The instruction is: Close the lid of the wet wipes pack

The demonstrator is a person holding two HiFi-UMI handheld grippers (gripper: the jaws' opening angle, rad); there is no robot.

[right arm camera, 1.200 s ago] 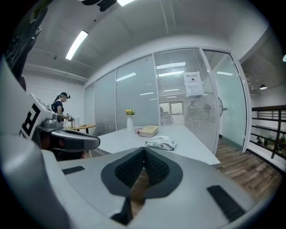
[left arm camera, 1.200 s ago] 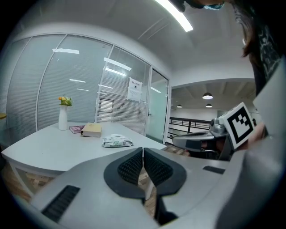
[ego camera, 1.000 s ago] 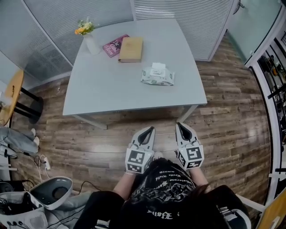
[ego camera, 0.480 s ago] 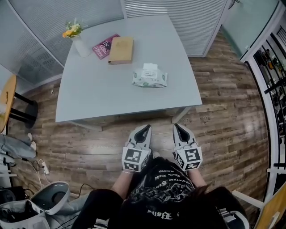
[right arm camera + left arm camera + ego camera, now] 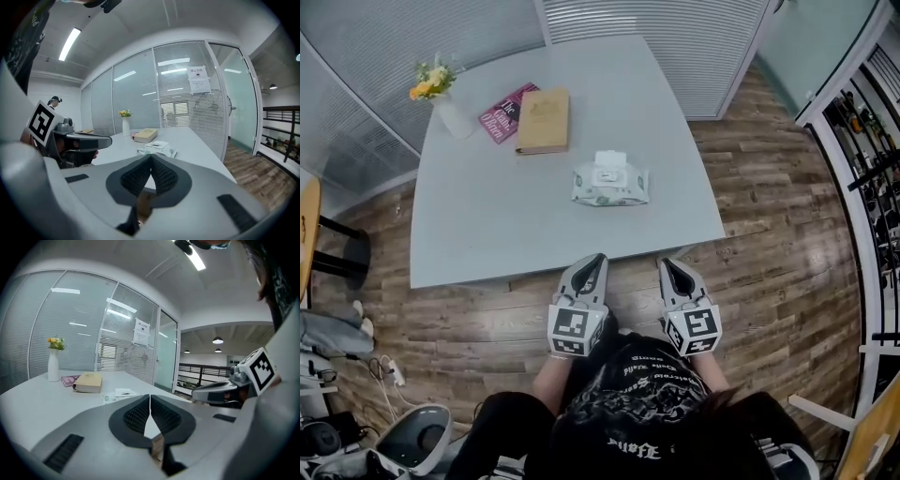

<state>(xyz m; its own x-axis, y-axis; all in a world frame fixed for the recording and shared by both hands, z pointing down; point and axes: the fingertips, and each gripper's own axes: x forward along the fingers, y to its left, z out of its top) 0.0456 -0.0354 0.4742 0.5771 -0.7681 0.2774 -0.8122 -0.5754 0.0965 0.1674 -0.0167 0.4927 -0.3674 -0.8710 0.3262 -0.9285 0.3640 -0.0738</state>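
The wet wipes pack (image 5: pixel 609 185) lies on the grey table (image 5: pixel 487 244), right of its middle, with its white lid (image 5: pixel 610 158) flipped up at the far side. In the gripper views the pack (image 5: pixel 123 393) (image 5: pixel 157 148) shows small beyond the jaws. My left gripper (image 5: pixel 596 257) and right gripper (image 5: pixel 665 262) are held side by side at the table's front edge, well short of the pack. Both are shut with nothing between the jaws, tips meeting (image 5: pixel 150 396) (image 5: pixel 151 156).
A tan book (image 5: pixel 544 120), a pink book (image 5: pixel 495 116) and a white vase of flowers (image 5: pixel 441 101) stand at the table's far left. Glass walls with blinds run behind the table. Wooden floor surrounds it; dark shelving (image 5: pixel 872 159) lines the right.
Both grippers, still shut, have moved forward from over the floor to the table's front edge. The table and pack now sit closer in the head view.
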